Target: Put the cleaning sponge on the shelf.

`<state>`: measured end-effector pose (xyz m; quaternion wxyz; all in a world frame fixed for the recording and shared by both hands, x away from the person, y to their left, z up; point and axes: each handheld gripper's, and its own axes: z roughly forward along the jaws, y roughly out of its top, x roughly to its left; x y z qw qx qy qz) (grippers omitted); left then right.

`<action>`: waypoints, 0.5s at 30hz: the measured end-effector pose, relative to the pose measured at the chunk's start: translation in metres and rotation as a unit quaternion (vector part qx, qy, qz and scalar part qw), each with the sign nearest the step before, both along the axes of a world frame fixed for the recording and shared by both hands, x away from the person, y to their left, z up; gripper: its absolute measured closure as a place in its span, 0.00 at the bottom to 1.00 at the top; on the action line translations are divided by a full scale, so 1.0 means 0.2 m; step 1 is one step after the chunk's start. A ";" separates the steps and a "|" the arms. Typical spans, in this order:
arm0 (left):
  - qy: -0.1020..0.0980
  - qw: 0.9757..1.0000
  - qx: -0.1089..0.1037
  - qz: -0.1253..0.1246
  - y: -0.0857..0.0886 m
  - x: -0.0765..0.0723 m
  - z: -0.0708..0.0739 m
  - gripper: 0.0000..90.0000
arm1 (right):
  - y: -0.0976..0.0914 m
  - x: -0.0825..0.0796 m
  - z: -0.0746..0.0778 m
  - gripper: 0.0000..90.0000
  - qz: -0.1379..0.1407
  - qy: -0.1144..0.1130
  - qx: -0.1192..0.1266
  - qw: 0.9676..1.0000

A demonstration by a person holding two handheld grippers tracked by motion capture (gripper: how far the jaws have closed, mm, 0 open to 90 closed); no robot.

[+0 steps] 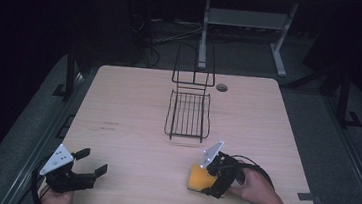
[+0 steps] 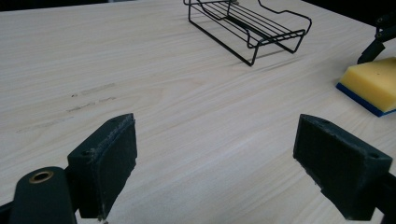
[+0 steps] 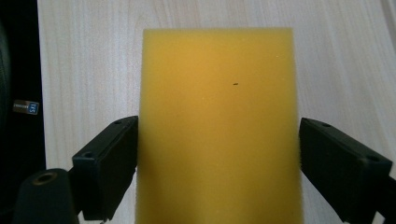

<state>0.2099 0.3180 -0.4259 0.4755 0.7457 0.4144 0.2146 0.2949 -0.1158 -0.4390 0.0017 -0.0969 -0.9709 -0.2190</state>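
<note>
With the right tool [image 3: 217, 163] open astride the yellow sponge [image 3: 217, 126], its pads just touching, a light squeeze risks the soft foam slipping free short of the wire rack [image 1: 188, 114] beyond it.

Right gripper [image 1: 210, 179] at yellow sponge [image 1: 198, 179], near wire rack [image 1: 188, 114]

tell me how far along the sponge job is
Nothing looks placed yet: the black wire rack sits empty. In hand: the right gripper straddles the yellow sponge with a blue base on the table. Left gripper waits open. Lifting and placing probably remain.
</note>
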 end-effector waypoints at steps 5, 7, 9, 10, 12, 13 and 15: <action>0.000 1.000 0.000 0.000 0.00 0.00 0.00 0.14 | 0.01 0.00 -0.02 0.16 -0.001 0.009 0.001 1.000; 0.000 1.000 0.000 0.000 0.00 0.00 0.00 0.14 | 0.01 0.00 -0.03 0.16 -0.004 0.010 -0.001 1.000; 0.000 1.000 0.001 -0.001 0.00 0.00 0.00 0.14 | 0.01 0.00 -0.04 0.16 -0.004 0.012 -0.002 1.000; 0.000 1.000 0.001 -0.001 0.00 0.00 0.00 0.14 | 0.01 0.00 -0.04 0.16 -0.002 0.011 -0.002 1.000; 0.000 1.000 0.001 -0.001 0.00 0.00 0.00 0.14 | 0.01 0.00 -0.05 0.16 -0.001 0.010 -0.003 1.000; -0.001 1.000 0.001 -0.001 0.00 0.00 0.00 0.14 | 0.01 0.00 -0.05 0.16 0.000 0.010 -0.004 1.000; -0.001 1.000 0.001 -0.001 0.00 0.00 0.00 0.14 | 0.01 0.00 -0.05 0.16 -0.002 0.009 -0.006 1.000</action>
